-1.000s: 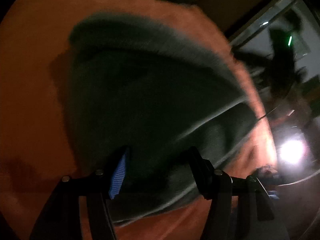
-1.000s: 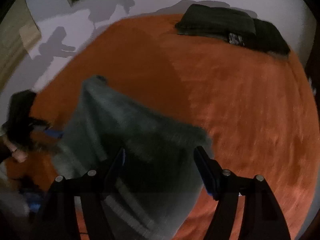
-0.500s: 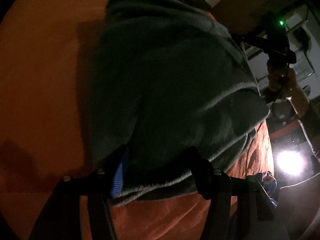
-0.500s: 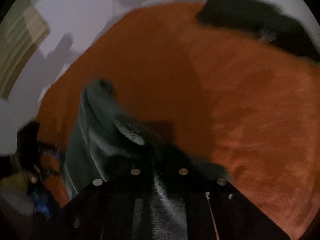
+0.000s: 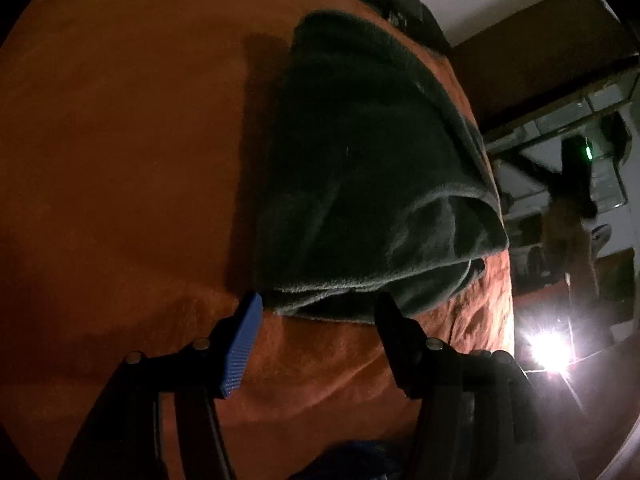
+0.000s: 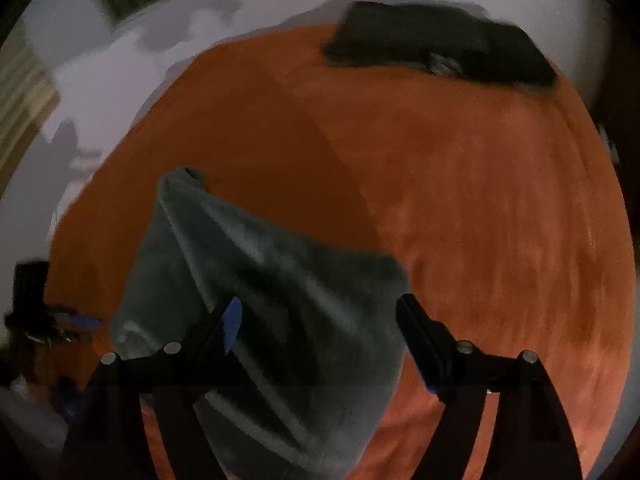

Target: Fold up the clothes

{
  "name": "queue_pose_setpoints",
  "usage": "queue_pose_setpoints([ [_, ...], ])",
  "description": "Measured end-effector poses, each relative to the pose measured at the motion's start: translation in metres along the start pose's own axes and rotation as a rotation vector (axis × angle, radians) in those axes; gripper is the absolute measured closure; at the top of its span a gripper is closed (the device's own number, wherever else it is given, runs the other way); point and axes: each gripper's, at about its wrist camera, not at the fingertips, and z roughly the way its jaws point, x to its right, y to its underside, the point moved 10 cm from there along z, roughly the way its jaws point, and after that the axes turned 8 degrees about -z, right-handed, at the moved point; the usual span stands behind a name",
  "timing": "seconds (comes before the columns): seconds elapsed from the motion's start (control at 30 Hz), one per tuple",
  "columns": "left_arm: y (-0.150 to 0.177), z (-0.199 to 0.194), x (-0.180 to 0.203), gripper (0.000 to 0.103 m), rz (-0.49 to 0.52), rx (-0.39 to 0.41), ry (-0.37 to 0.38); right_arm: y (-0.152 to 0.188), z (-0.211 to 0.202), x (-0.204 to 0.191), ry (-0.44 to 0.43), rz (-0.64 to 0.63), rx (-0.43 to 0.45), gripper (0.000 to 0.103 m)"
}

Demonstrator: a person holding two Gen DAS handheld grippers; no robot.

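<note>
Lying folded ahead of left claw (image 5: 318,310), grey garment (image 5: 372,184)

The broad orange fleece bedspread (image 6: 500,216) lies bare to the right of the folded grey-green fleece garment (image 6: 280,280), giving open passage there. At its far edge a stack of dark folded clothes (image 6: 436,48) blocks the way. In the left wrist view, bare orange cover spreads left of the garment (image 5: 360,160)

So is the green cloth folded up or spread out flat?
Folded, at least partly. The green cloth lies doubled on the orange cover: its near edge shows stacked layers. How neat, I cannot tell.
</note>
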Motion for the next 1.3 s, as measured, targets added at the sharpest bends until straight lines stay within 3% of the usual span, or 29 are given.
queue_pose_setpoints([
  [0.07,-0.007,-0.003,0.005,0.043,0.105,0.031,-0.06,0.03,-0.012,-0.02,-0.056,0.044,0.008,0.024],
  [0.13,-0.004,0.002,0.011,0.043,0.224,0.015,-0.101,0.055,-0.018,-0.043,-0.053,-0.005,-0.005,0.025],
  [0.23,0.005,0.024,0.021,0.043,0.35,-0.025,-0.17,0.089,-0.02,-0.076,0.05,-0.185,-0.036,0.026],
  [0.27,0.005,0.031,0.023,0.043,0.379,-0.028,-0.197,0.098,-0.019,-0.08,0.12,-0.255,-0.05,0.026],
  [0.37,0.0,0.045,0.031,0.043,0.461,0.004,-0.251,0.117,-0.021,-0.083,0.26,-0.433,-0.1,0.026],
  [0.47,-0.014,0.051,0.031,0.044,0.442,0.062,-0.269,0.129,-0.017,-0.076,0.353,-0.557,-0.112,0.026],
  [0.5,-0.019,0.052,0.03,0.052,0.429,0.083,-0.266,0.131,-0.013,-0.076,0.352,-0.575,-0.116,0.028],
  [0.53,-0.024,0.049,0.03,0.075,0.415,0.101,-0.253,0.135,-0.014,-0.075,0.337,-0.586,-0.114,0.055],
  [0.57,-0.028,0.046,0.031,0.079,0.401,0.12,-0.238,0.137,-0.011,-0.076,0.311,-0.584,-0.131,0.085],
  [0.6,-0.031,0.038,0.033,0.085,0.388,0.143,-0.22,0.139,-0.007,-0.078,0.284,-0.582,-0.15,0.086],
  [0.73,-0.043,-0.016,0.029,0.1,0.329,0.292,-0.202,0.124,-0.056,-0.098,0.247,-0.539,0.002,0.088],
  [0.8,-0.043,-0.023,0.0,0.101,0.265,0.29,-0.243,0.134,-0.055,-0.091,0.19,-0.455,-0.031,0.089],
  [0.87,-0.039,-0.02,-0.032,0.101,0.183,0.252,-0.265,0.15,-0.035,-0.077,0.165,-0.404,-0.094,0.09],
  [0.9,-0.036,-0.02,-0.04,0.101,0.136,0.225,-0.232,0.161,-0.025,-0.072,0.154,-0.389,-0.131,0.09],
  [1.03,-0.042,-0.027,0.001,0.096,0.238,0.223,-0.167,0.172,-0.025,-0.078,0.14,-0.409,-0.155,0.089],
  [1.1,-0.047,-0.02,0.039,0.086,0.337,0.202,-0.127,0.17,-0.031,-0.089,0.175,-0.473,-0.121,0.065],
  [1.13,-0.049,-0.015,0.06,0.081,0.38,0.188,-0.097,0.167,-0.035,-0.098,0.212,-0.533,-0.083,0.044],
  [1.17,-0.055,-0.007,0.08,0.079,0.412,0.157,-0.074,0.165,-0.034,-0.104,0.239,-0.572,-0.067,0.041],
  [1.23,-0.065,0.009,0.119,0.064,0.473,0.093,-0.028,0.164,-0.021,-0.111,0.333,-0.65,-0.067,0.045],
  [1.27,-0.071,0.016,0.139,0.06,0.504,0.061,-0.005,0.164,-0.016,-0.11,0.369,-0.666,-0.077,0.07],
  [1.3,-0.083,0.022,0.16,0.055,0.525,0.031,0.026,0.165,-0.014,-0.111,0.368,-0.65,-0.071,0.088],
])
